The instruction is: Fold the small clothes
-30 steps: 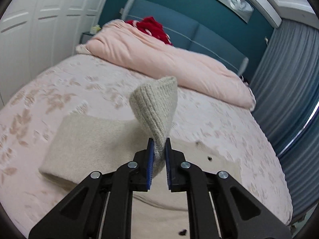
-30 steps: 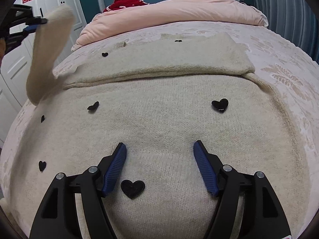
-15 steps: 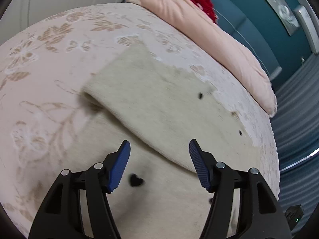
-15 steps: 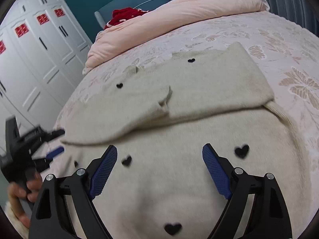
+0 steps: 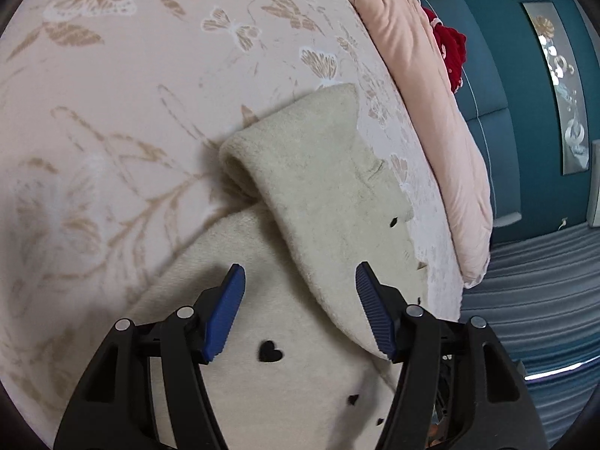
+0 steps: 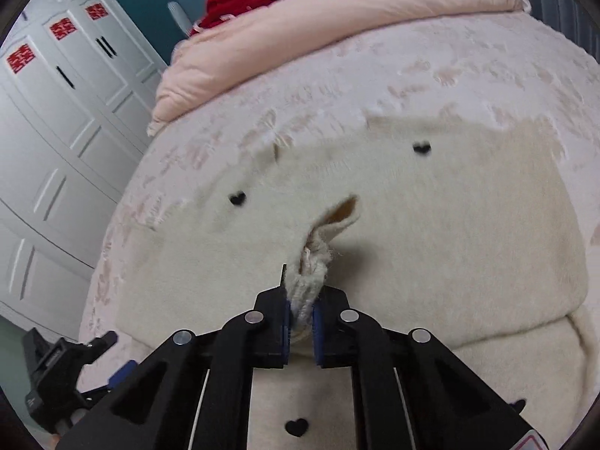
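Cream sweater with black hearts lay spread on bed, one sleeve folded across body. Right tongs were closing, blue pads already pinching bunched sleeve cuff. Left tongs hung spread above sweater, gripping nothing. Pink duvet lay near headboard.

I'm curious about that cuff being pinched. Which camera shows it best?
The right wrist view: the cuff sits centred, pinched between the right gripper fingers as they close. The left wrist view shows only the folded sleeve on the sweater, not the cuff.
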`<state>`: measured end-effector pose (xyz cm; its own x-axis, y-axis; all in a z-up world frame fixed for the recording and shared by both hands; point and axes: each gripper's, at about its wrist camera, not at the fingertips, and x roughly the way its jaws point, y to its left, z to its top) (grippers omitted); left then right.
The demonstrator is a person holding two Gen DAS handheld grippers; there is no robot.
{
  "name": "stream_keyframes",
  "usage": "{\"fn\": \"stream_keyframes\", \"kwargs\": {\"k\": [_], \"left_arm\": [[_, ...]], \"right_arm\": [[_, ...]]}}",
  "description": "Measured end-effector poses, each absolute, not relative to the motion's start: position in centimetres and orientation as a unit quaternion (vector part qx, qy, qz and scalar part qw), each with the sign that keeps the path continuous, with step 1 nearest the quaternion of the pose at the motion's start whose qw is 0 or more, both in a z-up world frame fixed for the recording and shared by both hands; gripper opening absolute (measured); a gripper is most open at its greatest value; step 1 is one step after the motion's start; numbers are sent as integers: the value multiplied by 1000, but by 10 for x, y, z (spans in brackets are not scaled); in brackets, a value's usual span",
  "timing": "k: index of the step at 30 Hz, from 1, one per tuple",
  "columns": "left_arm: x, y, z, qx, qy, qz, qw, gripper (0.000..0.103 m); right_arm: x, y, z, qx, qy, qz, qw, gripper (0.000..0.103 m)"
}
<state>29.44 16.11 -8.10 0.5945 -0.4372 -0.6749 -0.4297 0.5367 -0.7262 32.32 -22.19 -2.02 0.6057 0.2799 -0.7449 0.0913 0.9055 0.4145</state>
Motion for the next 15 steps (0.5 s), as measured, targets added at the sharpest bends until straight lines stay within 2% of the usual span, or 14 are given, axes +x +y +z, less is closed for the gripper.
{"fn": "stream_keyframes", "kwargs": {"k": [4,6,9,10,11,14,15], "left_arm": [[318,151,-79,-496,441,0,748,59],[326,148,-86,-506,443,9,740,59],[334,147,-103,-537,445,29,716,56],[336,147,-107,-539,448,39,712,51],[338,148,-109,-537,446,49,715,39],[344,151,-103,-503,446,73,737,13],[345,152,-99,-487,444,77,748,11]], "right_arm": [[328,-246,40,215,374,65,900,8],[333,-259,41,209,376,48,901,8],[341,-271,14,220,417,43,881,8],[342,-271,9,214,424,40,879,8],[341,-273,8,209,423,40,881,8],[338,-282,23,226,397,50,888,8],[334,-286,30,227,382,49,894,8]]}}
